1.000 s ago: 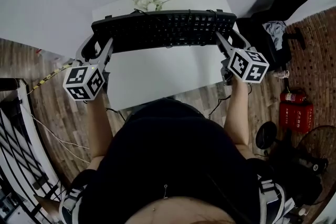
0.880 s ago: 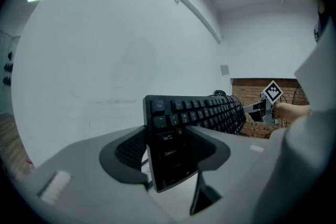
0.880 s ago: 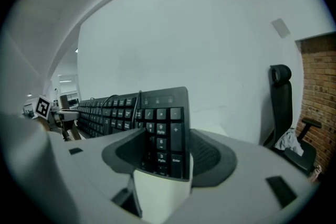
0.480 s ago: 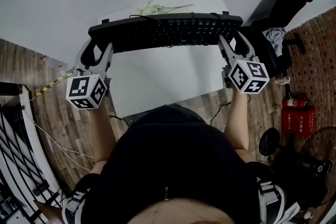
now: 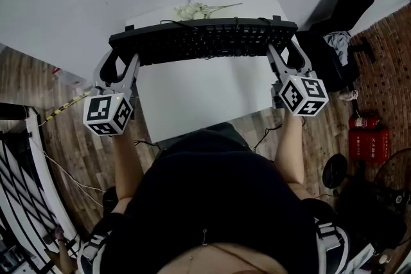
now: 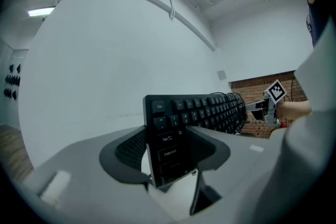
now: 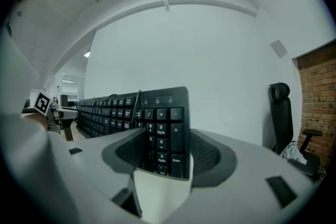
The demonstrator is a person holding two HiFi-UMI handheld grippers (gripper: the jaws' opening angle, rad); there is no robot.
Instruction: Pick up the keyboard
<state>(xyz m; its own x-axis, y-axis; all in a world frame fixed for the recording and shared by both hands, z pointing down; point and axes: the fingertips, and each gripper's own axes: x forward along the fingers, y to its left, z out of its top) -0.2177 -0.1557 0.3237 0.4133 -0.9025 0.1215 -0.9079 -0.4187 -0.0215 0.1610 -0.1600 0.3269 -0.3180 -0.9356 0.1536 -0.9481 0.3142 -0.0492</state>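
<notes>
A matt black plastic keyboard with smooth keys printed in white. The left claw and right claw have smooth, matt grey plastic shells; their inner pads are dark and finely ribbed, like rubber. The worktop is white, smooth and matt. The floor is brown wood-look planks. The brick wall is rough and reddish; the painted wall is smooth and white
</notes>
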